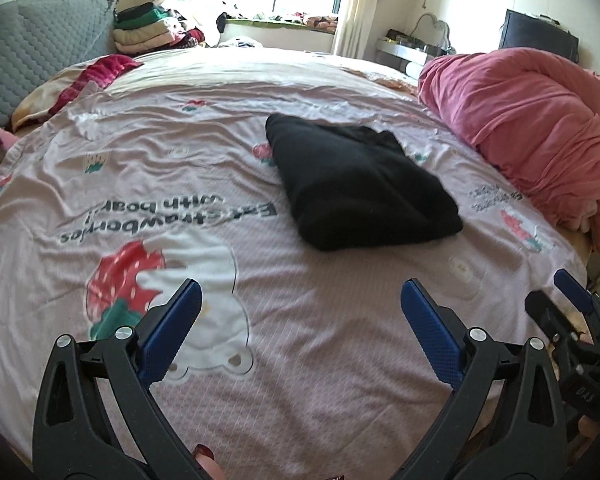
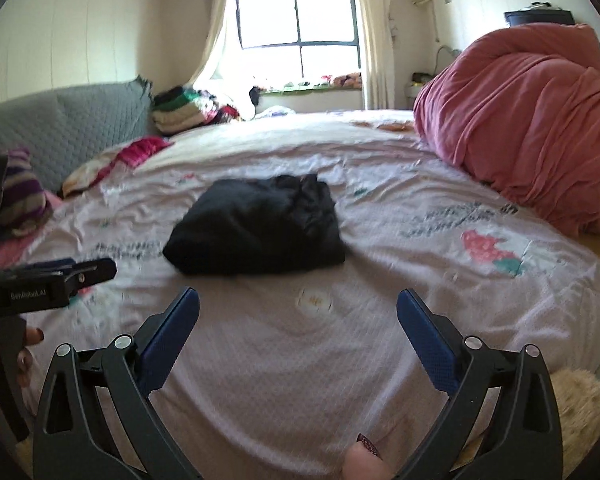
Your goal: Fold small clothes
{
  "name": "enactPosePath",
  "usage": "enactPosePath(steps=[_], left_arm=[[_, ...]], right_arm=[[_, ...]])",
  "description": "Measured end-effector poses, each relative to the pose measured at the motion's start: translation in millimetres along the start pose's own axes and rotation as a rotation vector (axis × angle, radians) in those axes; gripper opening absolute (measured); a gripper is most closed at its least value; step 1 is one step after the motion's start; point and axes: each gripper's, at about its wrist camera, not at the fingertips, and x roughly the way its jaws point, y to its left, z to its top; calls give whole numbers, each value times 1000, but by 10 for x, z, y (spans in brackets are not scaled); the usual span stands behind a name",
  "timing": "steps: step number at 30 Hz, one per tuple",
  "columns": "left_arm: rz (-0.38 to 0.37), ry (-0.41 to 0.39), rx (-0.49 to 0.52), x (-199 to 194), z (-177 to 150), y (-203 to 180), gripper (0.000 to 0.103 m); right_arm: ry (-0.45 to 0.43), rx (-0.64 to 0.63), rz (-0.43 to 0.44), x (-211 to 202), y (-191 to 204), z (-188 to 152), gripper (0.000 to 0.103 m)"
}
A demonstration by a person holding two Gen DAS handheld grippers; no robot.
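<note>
Folded black garment point(image 1: 356, 188) lies mid-bed on pink printed sheet point(image 1: 300, 340), ahead of both claws, touching neither. Left gripper point(image 1: 300, 300) jaws wide apart, empty; garment up and right of it. Right gripper point(image 2: 298, 308) likewise spread, empty; bundle ahead, slightly left, looks nearer.

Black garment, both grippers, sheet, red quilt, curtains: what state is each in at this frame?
Black garment: folded into a compact bundle, lying on the sheet, untouched.
Left gripper: open, nothing between its jaws.
Right gripper: open, nothing between its jaws.
Sheet: spread across the bed, lightly wrinkled.
Red quilt: bunched in a heap at the bed's edge.
Curtains: drawn back from the window.
</note>
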Motion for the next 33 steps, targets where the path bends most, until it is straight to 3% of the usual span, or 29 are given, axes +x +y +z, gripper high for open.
enactPosePath(steps=[5, 33], left_arm=[[4, 15, -9, 87, -134, 49, 93], [6, 41, -9, 149, -199, 37, 93]], right_arm=[[62, -24, -28, 147, 15, -155, 98], [67, -23, -32, 195, 5, -194, 98]])
